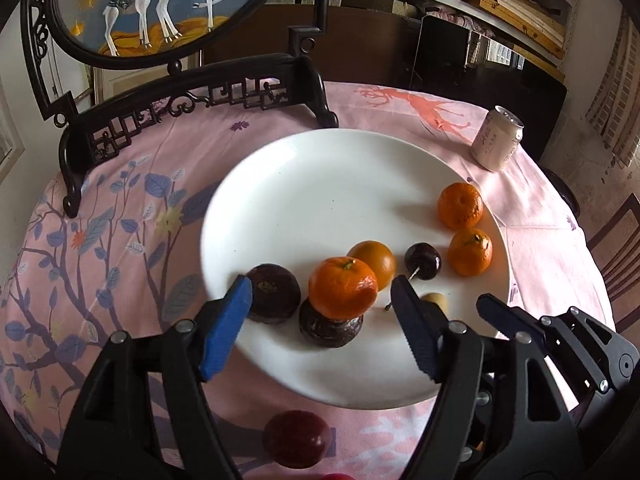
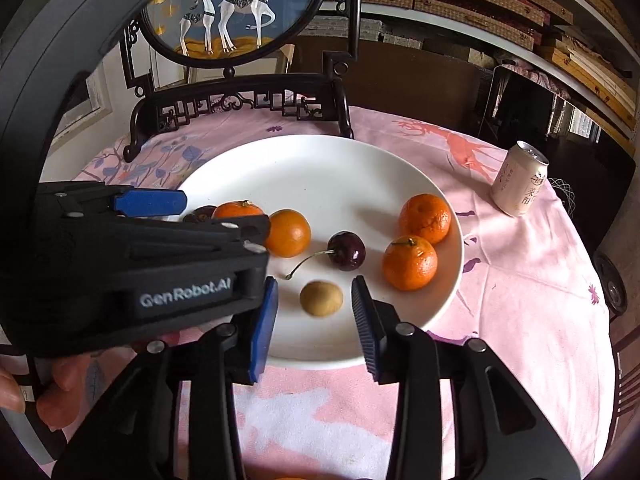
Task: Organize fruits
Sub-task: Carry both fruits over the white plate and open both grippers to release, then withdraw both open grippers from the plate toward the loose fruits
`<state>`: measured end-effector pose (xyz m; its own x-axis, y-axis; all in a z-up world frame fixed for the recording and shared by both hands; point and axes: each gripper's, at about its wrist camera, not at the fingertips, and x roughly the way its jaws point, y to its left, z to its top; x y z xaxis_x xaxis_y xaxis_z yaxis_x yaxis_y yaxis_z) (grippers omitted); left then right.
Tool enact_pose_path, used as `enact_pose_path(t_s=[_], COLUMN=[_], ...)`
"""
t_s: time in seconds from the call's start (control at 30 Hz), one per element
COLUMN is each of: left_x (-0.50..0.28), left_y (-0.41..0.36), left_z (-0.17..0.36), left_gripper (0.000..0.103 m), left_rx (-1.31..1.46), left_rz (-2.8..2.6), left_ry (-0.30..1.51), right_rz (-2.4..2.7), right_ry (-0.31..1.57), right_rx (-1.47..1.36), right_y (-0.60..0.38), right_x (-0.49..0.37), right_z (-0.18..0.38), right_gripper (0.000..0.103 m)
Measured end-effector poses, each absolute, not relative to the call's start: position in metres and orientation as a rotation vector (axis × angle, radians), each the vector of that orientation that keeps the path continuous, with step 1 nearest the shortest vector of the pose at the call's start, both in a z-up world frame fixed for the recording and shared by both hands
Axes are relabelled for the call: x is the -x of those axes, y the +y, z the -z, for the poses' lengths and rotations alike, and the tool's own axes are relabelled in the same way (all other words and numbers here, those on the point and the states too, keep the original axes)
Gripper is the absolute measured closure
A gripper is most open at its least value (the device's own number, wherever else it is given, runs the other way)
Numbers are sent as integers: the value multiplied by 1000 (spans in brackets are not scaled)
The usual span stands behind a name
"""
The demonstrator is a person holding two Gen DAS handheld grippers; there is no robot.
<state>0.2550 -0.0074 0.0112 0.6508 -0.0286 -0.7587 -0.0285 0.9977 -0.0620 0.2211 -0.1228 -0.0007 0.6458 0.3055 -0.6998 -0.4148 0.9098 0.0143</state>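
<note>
A white plate [image 1: 320, 184] holds several fruits. In the left wrist view a mandarin [image 1: 343, 293] rests on a dark passion fruit [image 1: 328, 330], with another passion fruit [image 1: 276, 292] beside it, a smooth orange fruit [image 1: 376, 262], a cherry [image 1: 423, 261] and two mandarins [image 1: 460, 205] [image 1: 470, 252]. My left gripper [image 1: 322, 306] is open around the stacked mandarin. My right gripper [image 2: 316, 308] is open, its fingers either side of a small brown longan [image 2: 321, 298] on the plate [image 2: 320, 168]. The cherry [image 2: 346, 250] lies just beyond. The right gripper also shows in the left wrist view [image 1: 496, 312].
A dark red fruit [image 1: 297, 444] lies on the pink cloth before the plate. A drink can [image 2: 519, 178] stands at the right. A carved black screen stand [image 2: 240, 104] with a deer picture stands behind the plate. The left gripper's body [image 2: 120, 260] fills the right wrist view's left side.
</note>
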Motion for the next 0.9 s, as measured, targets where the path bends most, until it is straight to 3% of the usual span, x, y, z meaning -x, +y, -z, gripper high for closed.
enact_pose_path(t_s=[0.47, 0.6, 0.9], left_x=[-173, -145, -100], left_y=[4, -2, -8], left_z=[-17, -14, 1], left_gripper=[19, 18, 18], left_rx=[77, 45, 30], left_rz=[41, 57, 98], left_ry=[872, 864, 886], right_rz=[-355, -328, -323], right_ry=[786, 761, 795], right_rx=[132, 103, 59], right_y=[-175, -193, -208], right_x=[-157, -128, -84], right_z=[-11, -15, -1], right_gripper=[65, 50, 50])
